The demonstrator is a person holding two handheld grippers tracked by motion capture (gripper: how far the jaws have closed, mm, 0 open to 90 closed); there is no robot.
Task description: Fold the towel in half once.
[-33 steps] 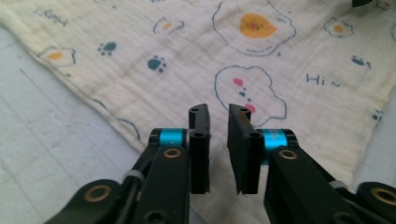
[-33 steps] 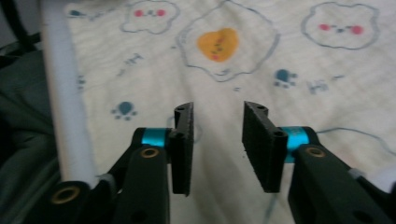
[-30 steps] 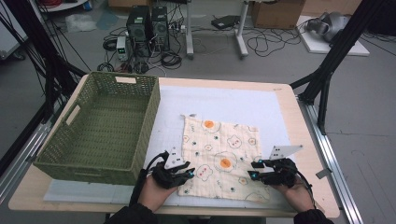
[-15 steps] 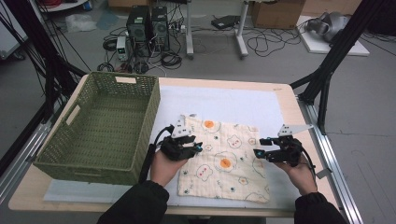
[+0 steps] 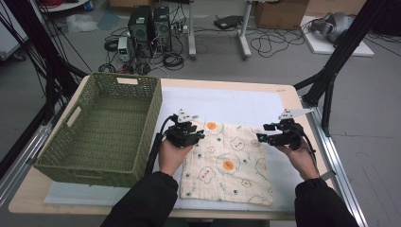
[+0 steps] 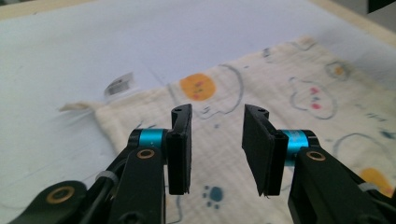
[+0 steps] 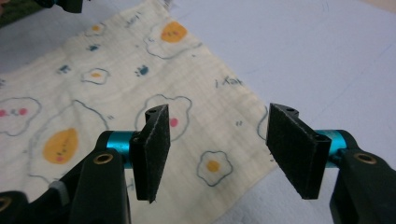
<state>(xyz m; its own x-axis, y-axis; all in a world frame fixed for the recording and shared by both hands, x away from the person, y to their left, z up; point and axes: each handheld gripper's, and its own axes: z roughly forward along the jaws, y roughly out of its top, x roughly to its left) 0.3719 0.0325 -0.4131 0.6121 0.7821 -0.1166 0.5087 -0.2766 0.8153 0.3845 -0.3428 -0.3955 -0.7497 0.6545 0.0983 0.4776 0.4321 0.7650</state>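
- My left gripper hangs over the far left corner of the cloth, its jaws parted to a moderate gap with nothing between them
- In the left gripper view I look down between my own black pads at the cream fabric, an orange egg-yolk print lying just past them
- A small white label sticks out from the cloth's edge near that corner, resting on the pale sheet that covers the table
- My right gripper sits over the far right edge of the cloth; its jaws have just been opening and stand clearly apart, empty
- In the right gripper view the cloth's corner lies under the gap between my pads, with a small fried-egg print just below and between them
- Neither set of pads presses on the fabric; whether the tips brush it I cannot tell
- The cloth lies spread flat, roughly square, printed with eggs and paw marks, on the near middle of the table between my two hands
- The green woven basket stands to the left of the cloth, just beside my left forearm
- Both my sleeves are dark and come in from the near edge
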